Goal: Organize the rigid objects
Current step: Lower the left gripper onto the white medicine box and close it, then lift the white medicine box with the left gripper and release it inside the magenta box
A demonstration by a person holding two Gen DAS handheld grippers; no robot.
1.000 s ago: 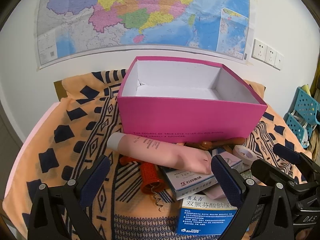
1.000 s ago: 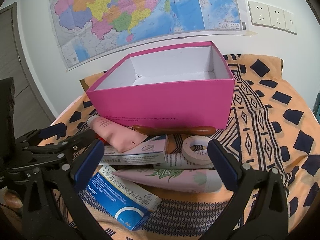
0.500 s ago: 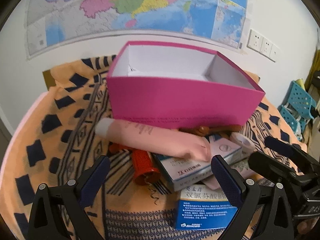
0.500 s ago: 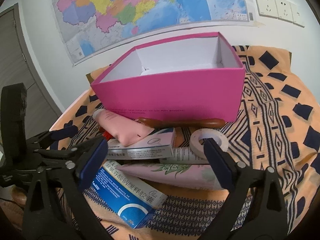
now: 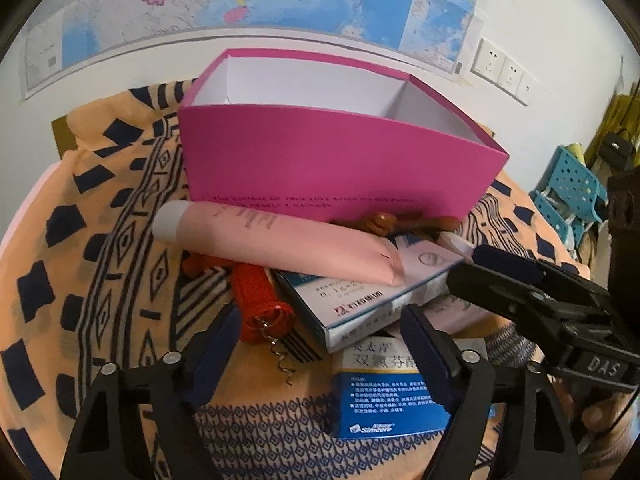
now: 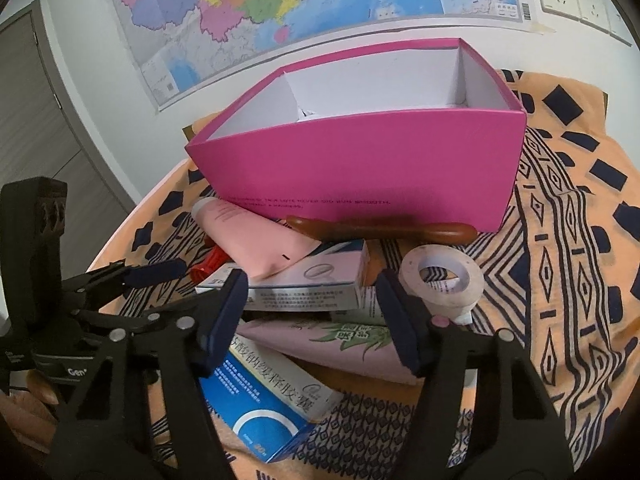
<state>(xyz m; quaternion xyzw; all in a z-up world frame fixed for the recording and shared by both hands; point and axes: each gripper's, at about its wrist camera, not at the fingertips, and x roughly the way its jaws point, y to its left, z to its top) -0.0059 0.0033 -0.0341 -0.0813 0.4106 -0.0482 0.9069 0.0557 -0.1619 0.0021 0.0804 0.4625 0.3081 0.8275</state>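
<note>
**Two grippers narrowing over the heap**

Both jaws, spread wide a second ago, are now being closed. Between the pads of the left gripper a white-and-blue cardboard medicine box is framed, apparently untouched. The same box is straddled by the right gripper, contact unclear. At twelve o'clock a soft pink tube lies across it; beyond stands the empty magenta cardboard box. A first pick seems imminent; nothing has been stored.
</note>
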